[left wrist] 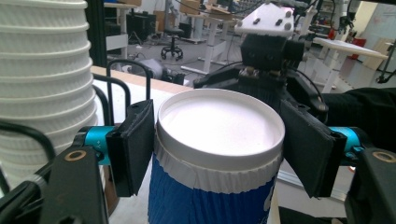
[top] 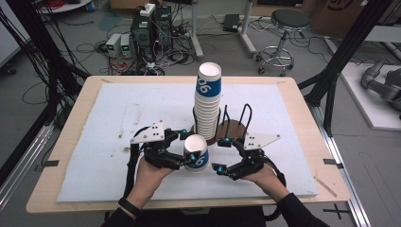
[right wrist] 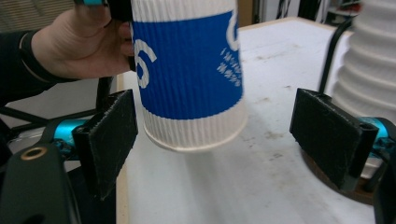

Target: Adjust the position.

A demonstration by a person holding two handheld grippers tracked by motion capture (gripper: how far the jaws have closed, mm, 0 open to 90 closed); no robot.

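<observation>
Left tongs (top: 188, 150) pinching a blue and white ribbed paper cup (top: 196, 153) near its rim, lifted above the white foam board (top: 118, 142) on the table (top: 71, 123). Right tongs (right wrist: 215, 140) spread wide, pads on both sides of the cup bottom, not touching. Just behind, a tall stack of white paper cups (top: 208, 101).

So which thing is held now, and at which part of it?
The left claw holds a blue and white paper cup just under its rim, one pad on each side. The right claw stands open around the cup's base, not pressing it.
</observation>
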